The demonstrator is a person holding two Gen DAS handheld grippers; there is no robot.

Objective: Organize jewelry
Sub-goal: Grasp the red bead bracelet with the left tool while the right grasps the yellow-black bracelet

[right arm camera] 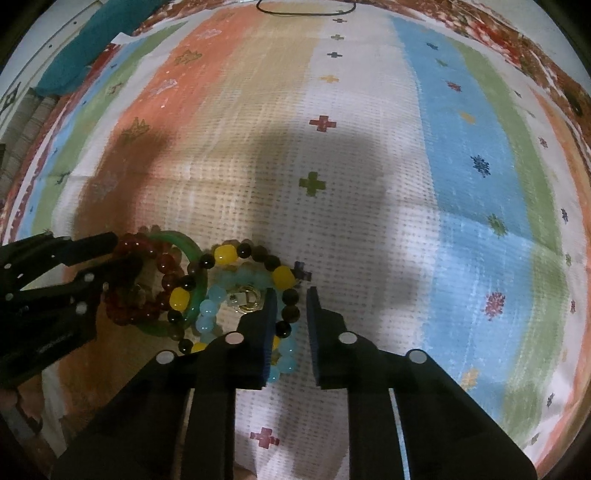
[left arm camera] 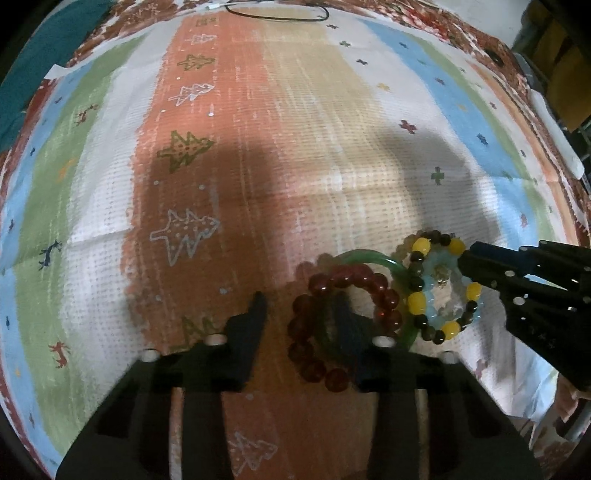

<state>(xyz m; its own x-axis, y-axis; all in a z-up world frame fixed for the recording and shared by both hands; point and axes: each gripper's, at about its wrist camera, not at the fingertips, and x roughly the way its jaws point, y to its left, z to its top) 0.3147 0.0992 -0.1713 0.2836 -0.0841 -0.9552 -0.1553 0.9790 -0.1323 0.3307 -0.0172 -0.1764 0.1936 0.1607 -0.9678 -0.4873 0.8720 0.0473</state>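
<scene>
Your left gripper point(left arm camera: 301, 314): jaws spread, pinching nothing. One jaw sits on bare cloth, the other reaches down inside the dark red bead bracelet point(left arm camera: 343, 325), so the beads on that bracelet's left side lie between the two jaws. The right wrist view shows the same gripper point(right arm camera: 122, 251) coming in from the left, one tip over the red beads.

Dark red bead bracelet: lies flat on the striped tablecloth point(left arm camera: 258, 155) covering the counter, in the orange band, leftmost of the cluster, resting partly on the green bangle point(left arm camera: 369, 258).

Green bangle point(right arm camera: 181, 240): smooth glassy ring, lying under the red beads on its left and touching the yellow-and-dark bead bracelet point(left arm camera: 439, 284) on its right.

Yellow-and-dark bead bracelet point(right arm camera: 243, 258): large yellow beads set between dark brown ones, on the white band, ringed around the pale blue bead bracelet point(right arm camera: 221, 306).

Pale blue bead bracelet point(left arm camera: 432, 295): inside the yellow-and-dark loop, with a small metal charm point(right arm camera: 245, 299) at the centre.

Your right gripper point(right arm camera: 291, 295): jaws parted and lowered over the right side of both loops; dark, yellow and blue beads lie between them. You cannot tell whether the pads touch the beads. In the left wrist view it point(left arm camera: 465, 260) meets the cluster from the right.

Black cord point(left arm camera: 277, 13): looped at the counter's far edge.
</scene>
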